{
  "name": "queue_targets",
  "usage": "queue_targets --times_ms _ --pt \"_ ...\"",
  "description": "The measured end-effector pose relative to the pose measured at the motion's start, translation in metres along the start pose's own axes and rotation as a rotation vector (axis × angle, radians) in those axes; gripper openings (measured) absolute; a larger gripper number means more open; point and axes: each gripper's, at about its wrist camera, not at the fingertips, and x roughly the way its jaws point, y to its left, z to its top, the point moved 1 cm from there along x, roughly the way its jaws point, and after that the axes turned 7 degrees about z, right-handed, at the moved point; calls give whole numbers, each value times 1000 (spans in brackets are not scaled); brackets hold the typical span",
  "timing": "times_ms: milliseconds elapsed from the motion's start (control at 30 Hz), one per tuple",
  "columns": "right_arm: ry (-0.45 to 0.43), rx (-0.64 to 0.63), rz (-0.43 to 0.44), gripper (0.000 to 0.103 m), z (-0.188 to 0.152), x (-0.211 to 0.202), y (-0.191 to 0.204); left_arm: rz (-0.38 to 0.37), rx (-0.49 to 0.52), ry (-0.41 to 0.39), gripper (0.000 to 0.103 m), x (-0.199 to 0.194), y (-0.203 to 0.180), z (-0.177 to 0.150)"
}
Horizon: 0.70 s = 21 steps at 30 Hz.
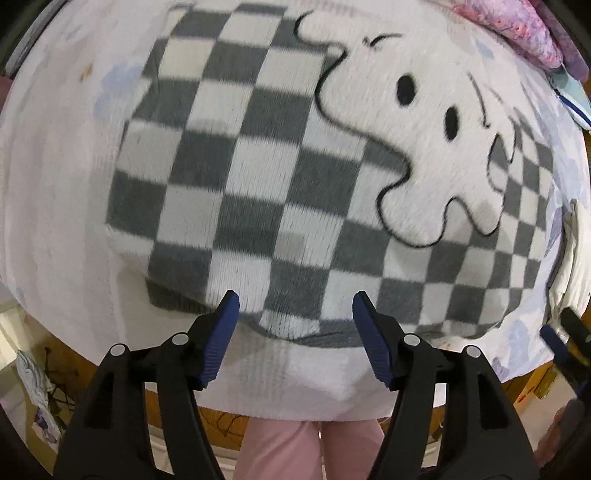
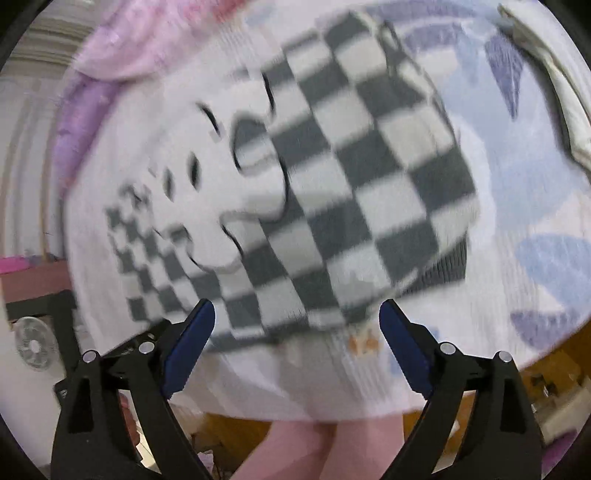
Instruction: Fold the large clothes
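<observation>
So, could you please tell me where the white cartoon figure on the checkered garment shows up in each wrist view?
Left wrist view: the white cartoon figure lies upper right of centre, on the checkered garment.
Right wrist view: it lies left of centre, blurred.
Shared landmark: the pink fabric at the top edge, upper right in the left view, upper left in the right.

bright, even light | motion blur, stronger right wrist | fisheye-bowed edges

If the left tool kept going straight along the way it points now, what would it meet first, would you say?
Most likely the near edge of the checkered sweater, lying directly ahead of the open left tool on the white sheet. Depth is hard to judge through this lens.
</observation>
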Motion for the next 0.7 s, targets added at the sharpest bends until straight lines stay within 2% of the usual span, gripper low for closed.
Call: queue_targets --times_ms 33,67,133,200,233,300,400,467,633,700 --pt "-29 3 40 87 8 -9 -7 7 11 -14 67 -6 1 4" --pt "-57 8 73 87 15 -14 -11 14 16 -25 67 -3 3 26" --pt "-115 13 133 87 35 -23 -24 23 29 -51 67 -11 -24 31" --pt "-136 12 155 87 56 -25 -34 21 38 -69 67 -18 -31 35" --pt "-158 6 154 87 69 -28 -43 14 41 -83 67 -21 -47 41" --pt "-169 -22 147 87 93 -24 -58 6 43 -114 67 -29 -49 42" --pt "-177 -81 11 87 122 -11 -74 -12 37 -152 68 -25 -61 39" --pt "-113 -126 -22 87 145 10 -87 -14 42 -192 72 -21 -85 35" --pt "51 -150 102 82 183 76 -116 -13 71 -299 76 -21 -106 47" --pt "66 -85 223 95 191 85 -130 0 86 -297 77 -17 -113 56"
